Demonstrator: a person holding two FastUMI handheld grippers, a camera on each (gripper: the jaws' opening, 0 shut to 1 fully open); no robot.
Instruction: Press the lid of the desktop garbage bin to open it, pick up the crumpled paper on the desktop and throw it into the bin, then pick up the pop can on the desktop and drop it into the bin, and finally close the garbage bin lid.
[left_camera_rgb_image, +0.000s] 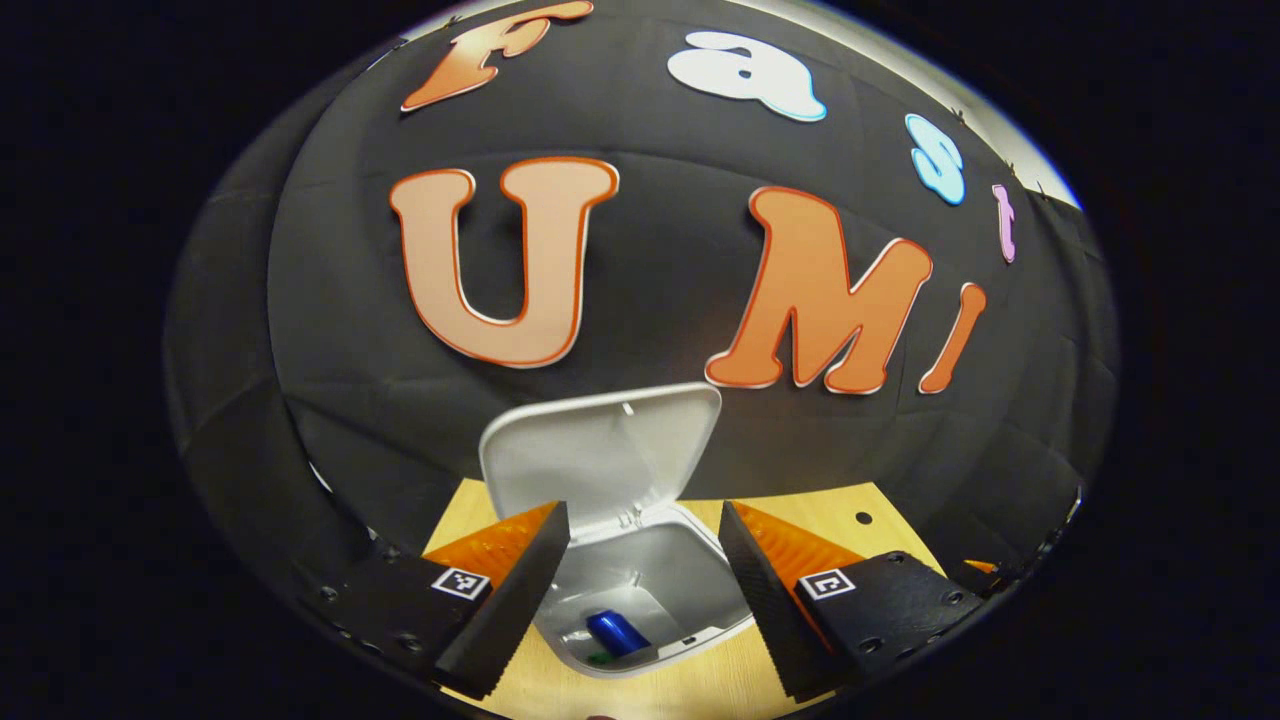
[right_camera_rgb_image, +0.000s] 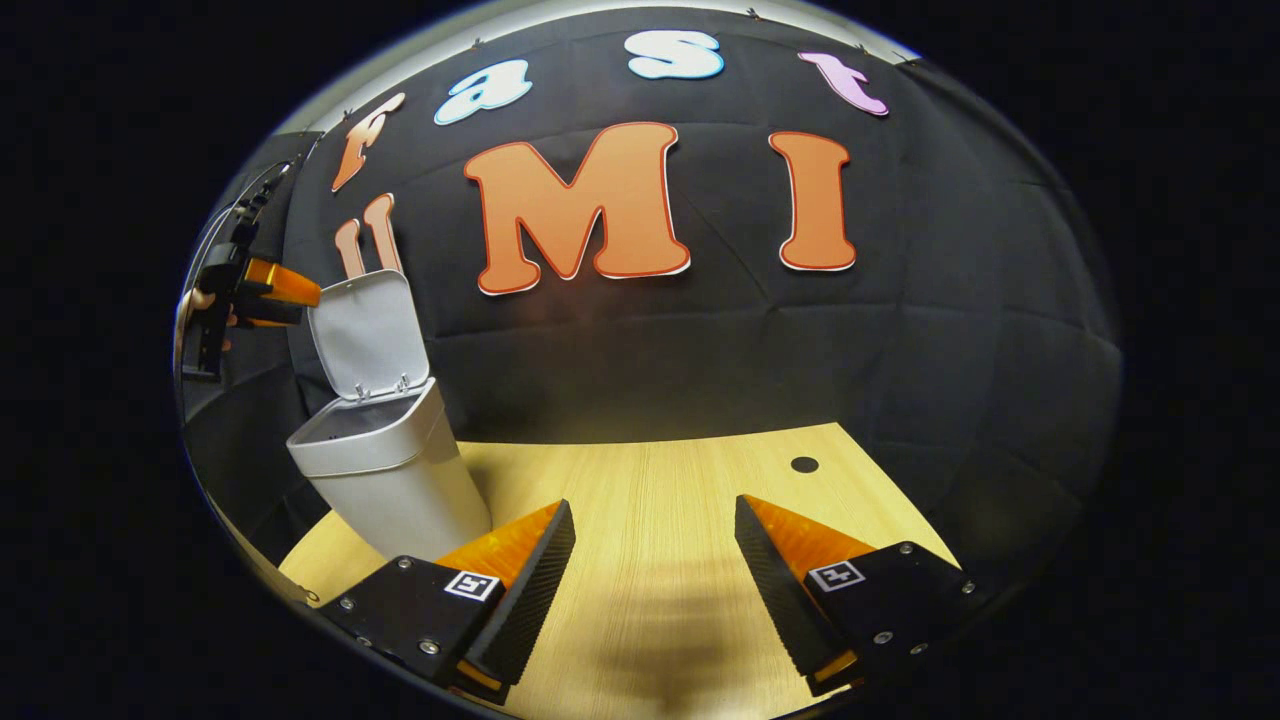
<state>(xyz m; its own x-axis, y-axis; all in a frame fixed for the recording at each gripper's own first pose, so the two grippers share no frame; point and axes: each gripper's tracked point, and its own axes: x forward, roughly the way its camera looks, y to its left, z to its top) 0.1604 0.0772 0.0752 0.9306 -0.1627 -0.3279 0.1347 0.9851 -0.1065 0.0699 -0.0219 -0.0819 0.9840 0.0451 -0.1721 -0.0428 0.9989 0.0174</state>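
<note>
Wooden desktop (right_camera_rgb_image: 660, 500): bin (right_camera_rgb_image: 400, 480) lid (right_camera_rgb_image: 370, 335) up, can (left_camera_rgb_image: 615, 632) inside; both grippers (left_camera_rgb_image: 645, 560) (right_camera_rgb_image: 655, 560) wide apart, empty.

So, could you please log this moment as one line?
bin lid open | pop can inside bin | left gripper open above bin | right gripper open, empty

white bin (right_camera_rgb_image: 385, 470), blue pop can (left_camera_rgb_image: 617, 633), pale wood-grain desktop (right_camera_rgb_image: 680, 500)
</note>
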